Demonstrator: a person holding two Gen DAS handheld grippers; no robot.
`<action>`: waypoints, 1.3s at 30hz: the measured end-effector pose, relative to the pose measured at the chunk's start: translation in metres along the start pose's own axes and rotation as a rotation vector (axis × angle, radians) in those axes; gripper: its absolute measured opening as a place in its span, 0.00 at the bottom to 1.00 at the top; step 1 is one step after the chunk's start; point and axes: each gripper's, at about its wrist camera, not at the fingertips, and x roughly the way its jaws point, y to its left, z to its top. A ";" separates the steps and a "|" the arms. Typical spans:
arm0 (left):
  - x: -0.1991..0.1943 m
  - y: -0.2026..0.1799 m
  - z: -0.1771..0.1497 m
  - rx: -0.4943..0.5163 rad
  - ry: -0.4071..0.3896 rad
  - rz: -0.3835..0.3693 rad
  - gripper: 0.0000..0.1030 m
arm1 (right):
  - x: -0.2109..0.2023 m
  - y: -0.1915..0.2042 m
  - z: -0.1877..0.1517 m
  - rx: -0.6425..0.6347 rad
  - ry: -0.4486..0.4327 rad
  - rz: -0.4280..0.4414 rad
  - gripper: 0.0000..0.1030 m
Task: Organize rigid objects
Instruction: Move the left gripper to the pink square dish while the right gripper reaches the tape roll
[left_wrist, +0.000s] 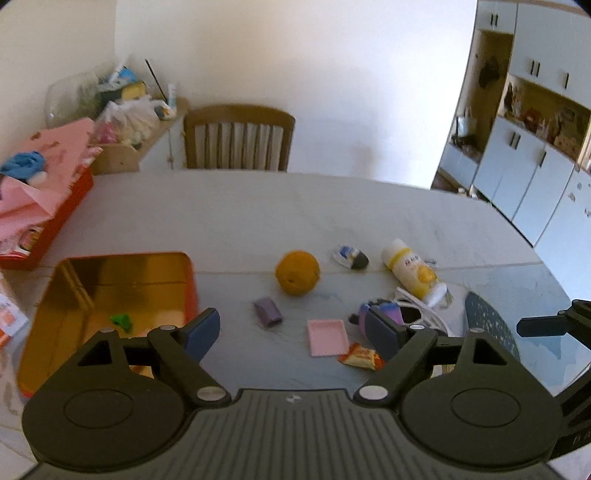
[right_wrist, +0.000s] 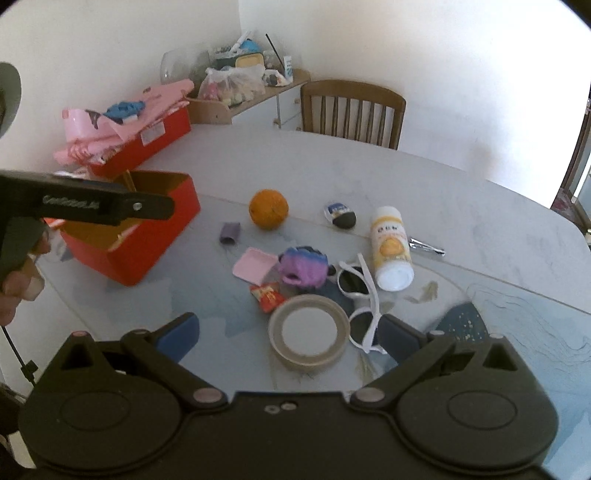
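My left gripper (left_wrist: 291, 332) stands open with nothing between its fingers, just right of the open red tin (left_wrist: 190, 273), whose gold inside holds a small green piece (left_wrist: 122, 320). Ahead lie an orange (left_wrist: 297, 272), a small purple piece (left_wrist: 267, 312), a pink tray (left_wrist: 328, 336), a red snack packet (left_wrist: 362, 356) and a white bottle (left_wrist: 413, 271). My right gripper (right_wrist: 290, 334) is open too. A tape roll (right_wrist: 308, 332) lies flat between its fingers, apart from both pads. White sunglasses (right_wrist: 364, 291) lie by its right finger.
A purple and blue cloth-like lump (right_wrist: 303, 267) and a black and white pebble-shaped thing (right_wrist: 341, 216) lie mid-table. A second red box (right_wrist: 147, 140) piled with pink paper stands at the back left. A wooden chair (right_wrist: 352, 110) is behind the table. A hand (right_wrist: 14, 288) is at the left edge.
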 end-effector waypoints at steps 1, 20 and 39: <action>0.007 -0.004 -0.001 0.001 0.015 -0.006 0.83 | 0.002 -0.002 -0.002 -0.007 0.003 -0.002 1.00; 0.109 -0.034 -0.015 0.061 0.196 0.045 0.83 | 0.058 -0.008 -0.019 -0.101 0.092 0.035 0.98; 0.145 -0.037 -0.020 0.078 0.244 0.055 0.68 | 0.094 -0.008 -0.015 -0.137 0.124 -0.001 0.79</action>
